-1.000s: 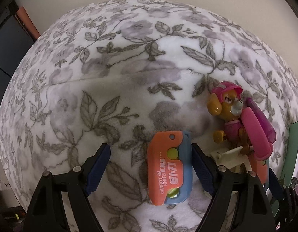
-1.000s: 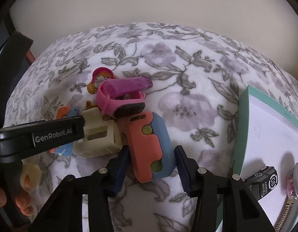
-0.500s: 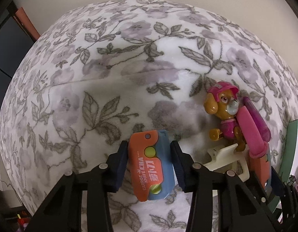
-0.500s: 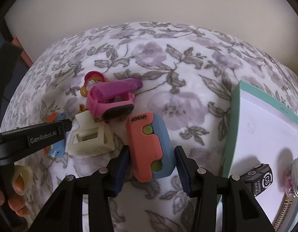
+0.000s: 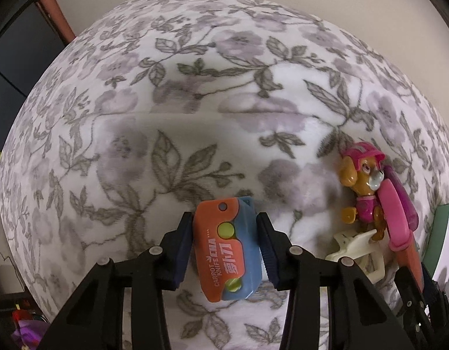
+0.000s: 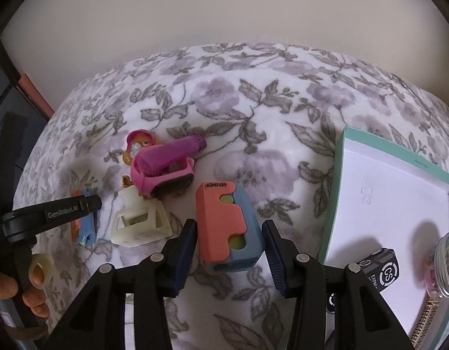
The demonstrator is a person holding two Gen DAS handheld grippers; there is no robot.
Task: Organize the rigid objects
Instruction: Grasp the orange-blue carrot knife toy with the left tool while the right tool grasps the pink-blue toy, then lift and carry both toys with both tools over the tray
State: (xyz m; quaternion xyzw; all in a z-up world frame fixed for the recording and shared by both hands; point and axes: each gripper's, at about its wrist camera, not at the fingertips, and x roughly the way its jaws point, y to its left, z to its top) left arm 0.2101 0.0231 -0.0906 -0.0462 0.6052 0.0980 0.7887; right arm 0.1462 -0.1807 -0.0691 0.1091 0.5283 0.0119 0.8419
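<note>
Orange and blue plastic folding knife toys sit in both tools: the left gripper (image 5: 226, 248) has its pads clamped on the toy printed "carrot knife" (image 5: 227, 249), and the right gripper (image 6: 230, 246) is closed on a second, similar orange and blue toy (image 6: 227, 227), both just above the floral fleece blanket (image 5: 195, 87). Each is gripped across its narrow sides, probably so it does not twist when carried. Just beyond lie a cream plastic frame piece (image 6: 138, 223), a pink and purple toy vehicle (image 6: 163, 166) and a pink-helmeted dog figure (image 5: 361, 183), touching in one heap. To the right waits a teal-edged white box lid (image 6: 370, 192) with small things already in it, likely the destination.
</note>
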